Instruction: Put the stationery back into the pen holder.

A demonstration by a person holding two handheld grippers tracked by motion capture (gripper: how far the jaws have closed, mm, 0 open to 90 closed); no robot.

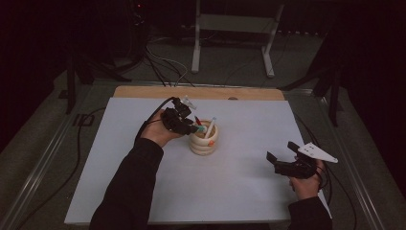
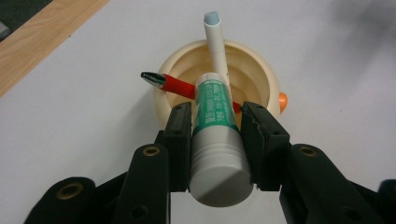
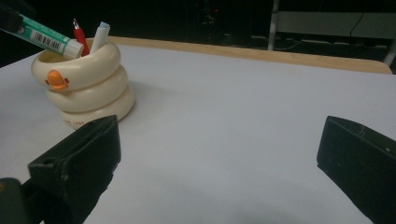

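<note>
While left tool (image 2: 215,140) grips marker (image 2: 214,109), red pen (image 2: 180,86) crosses cup (image 2: 261,77), right tool (image 3: 219,163) agape

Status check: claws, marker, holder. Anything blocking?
Left claw shut on green marker, tip over cream holder. Right claw open, idle, apart from it. Red pen and white pen already inside, crowding the opening.

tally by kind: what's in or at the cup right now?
Markers: 1, green-label, gripped by the left tool, tip at the rim
Red pens: 1
White pens: 1
Cups: 1, cream, ringed
Total: 4
</note>
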